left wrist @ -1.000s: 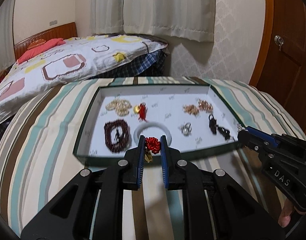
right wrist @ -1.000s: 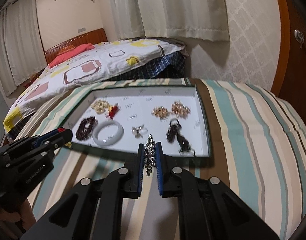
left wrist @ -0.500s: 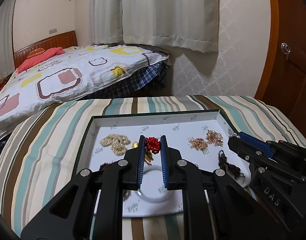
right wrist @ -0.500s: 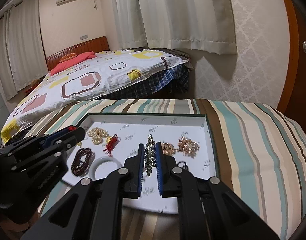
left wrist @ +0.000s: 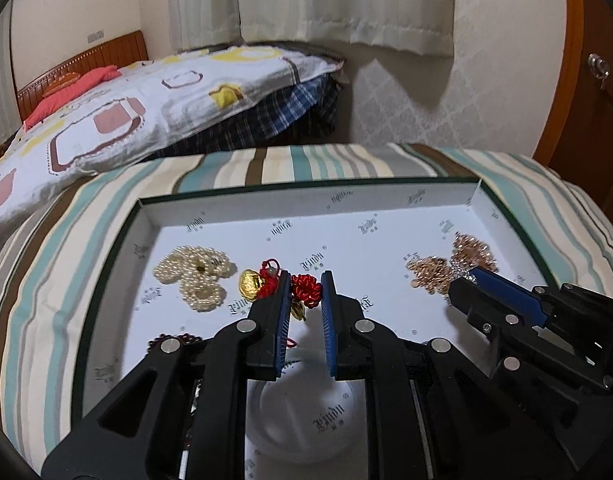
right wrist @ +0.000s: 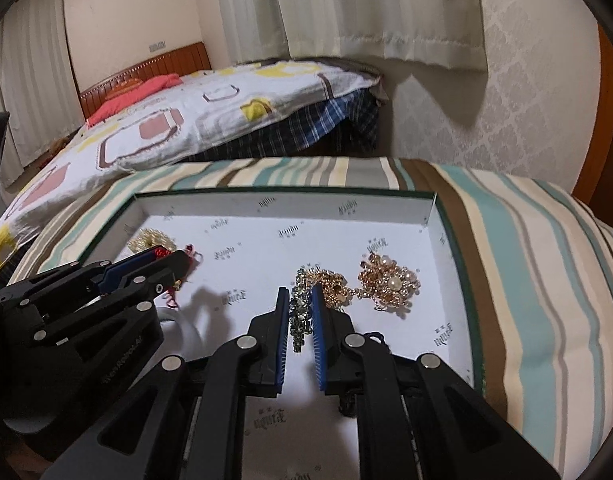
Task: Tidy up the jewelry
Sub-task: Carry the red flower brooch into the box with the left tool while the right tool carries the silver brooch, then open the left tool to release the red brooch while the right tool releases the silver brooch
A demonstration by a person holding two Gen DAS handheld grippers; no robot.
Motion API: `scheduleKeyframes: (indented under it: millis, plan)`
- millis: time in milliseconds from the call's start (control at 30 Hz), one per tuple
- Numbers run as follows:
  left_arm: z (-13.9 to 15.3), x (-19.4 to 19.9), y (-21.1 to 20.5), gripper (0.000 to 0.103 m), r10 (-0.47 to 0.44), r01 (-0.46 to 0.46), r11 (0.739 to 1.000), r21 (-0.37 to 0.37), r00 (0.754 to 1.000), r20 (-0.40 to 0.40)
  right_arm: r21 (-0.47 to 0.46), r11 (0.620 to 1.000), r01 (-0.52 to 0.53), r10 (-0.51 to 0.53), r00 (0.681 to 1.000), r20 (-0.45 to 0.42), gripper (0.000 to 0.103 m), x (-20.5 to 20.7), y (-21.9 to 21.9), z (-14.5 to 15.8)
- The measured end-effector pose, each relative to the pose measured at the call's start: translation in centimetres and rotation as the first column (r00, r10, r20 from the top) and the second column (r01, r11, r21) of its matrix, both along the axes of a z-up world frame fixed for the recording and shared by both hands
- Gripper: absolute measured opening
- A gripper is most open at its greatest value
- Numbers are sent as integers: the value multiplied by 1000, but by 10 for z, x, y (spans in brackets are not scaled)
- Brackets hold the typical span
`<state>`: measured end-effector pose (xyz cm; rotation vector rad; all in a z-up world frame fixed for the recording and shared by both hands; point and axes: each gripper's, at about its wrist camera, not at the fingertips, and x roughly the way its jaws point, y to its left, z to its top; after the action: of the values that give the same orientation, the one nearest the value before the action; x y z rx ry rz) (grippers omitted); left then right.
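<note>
Left gripper: my jaws are clamped on a red knot, a knotted cord ornament with a small gold piece hanging just below it; I hold it above the tray floor.
Right gripper: my jaws are closed on a crystal strand, a dark, glittering string that runs up between the pads and pokes out past the tips.
Tray: a shallow white box with a dark green outer edge and small printed logos, lying on the striped cover. Both my grippers hang over it, left one toward the left half, right one toward the right half.
Pearl piece: cream beads in loops, lying flat in the tray's left part, near the left wall.
Gold charm: on a red cord, on the tray floor just left of my left jaw tip, beside the pearl piece.
Gold clusters: two rose-gold bunches side by side in the right part; the nearer one lies just right of my right jaw tip, and I cannot tell whether it touches.
Dark beads: a bit of a brown-red strand shows at the left, mostly hidden under my left gripper.
White bangle: partly seen below my left jaws, on the tray floor.
Bed: behind, with a patterned quilt.
</note>
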<state>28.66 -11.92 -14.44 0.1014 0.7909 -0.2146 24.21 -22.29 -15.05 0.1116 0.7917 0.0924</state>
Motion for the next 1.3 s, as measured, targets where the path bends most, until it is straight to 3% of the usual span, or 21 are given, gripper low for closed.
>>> scheduleKeyframes:
  millis: [433, 767, 933, 1100, 1300]
  plan:
    - [-8, 14, -8, 15, 12, -10, 999, 43, 998, -63, 9, 1000, 0, 0, 998, -59, 12, 11, -2, -11]
    - [-8, 15, -8, 16, 14, -11, 999, 53, 998, -61, 14, 1000, 8, -7, 998, -67, 12, 14, -6, -13]
    - [-7, 15, -8, 31, 17, -14, 998, 54, 998, -54, 20, 1000, 20, -19, 998, -57, 29, 14, -8, -13]
    - [-5, 16, -6, 47, 25, -23, 999, 45, 998, -53, 19, 999, 32, -31, 998, -53, 31, 12, -12, -13]
    - [-3, 15, -2, 59, 38, -36, 999, 32, 998, -54, 19, 998, 60, -59, 998, -38, 41, 9, -20, -7]
